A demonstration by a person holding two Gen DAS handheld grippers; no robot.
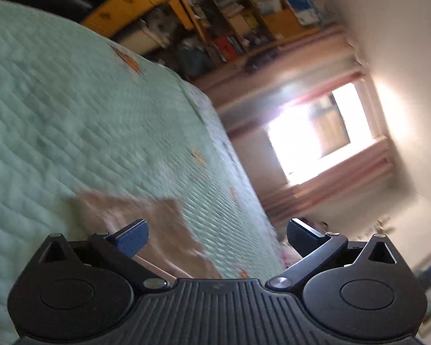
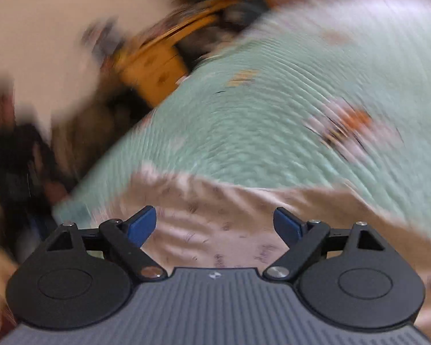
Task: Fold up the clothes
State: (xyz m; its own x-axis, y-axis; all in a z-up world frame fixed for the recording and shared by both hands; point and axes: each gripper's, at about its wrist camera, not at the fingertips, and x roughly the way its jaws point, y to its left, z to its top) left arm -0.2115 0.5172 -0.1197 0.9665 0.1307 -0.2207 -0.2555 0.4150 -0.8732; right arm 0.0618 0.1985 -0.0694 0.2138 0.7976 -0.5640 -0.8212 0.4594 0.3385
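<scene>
Gaping wide, left gripper (image 1: 217, 234) holds nothing; blue-padded fingers (image 1: 132, 238) spread above blurred beige patterned garment (image 1: 146, 215) at lower centre of frame. Right gripper (image 2: 215, 225) likewise released, jaws apart over same beige cloth (image 2: 215, 218) spanning lower frame. Garment lies on mint-green quilted bedspread (image 1: 71, 115). Wooden bookshelf (image 1: 244, 14) upper centre, bright window (image 1: 307, 135) at right.

Window (image 1: 310, 132) glare blown out; right wrist view heavily motion-blurred.
</scene>
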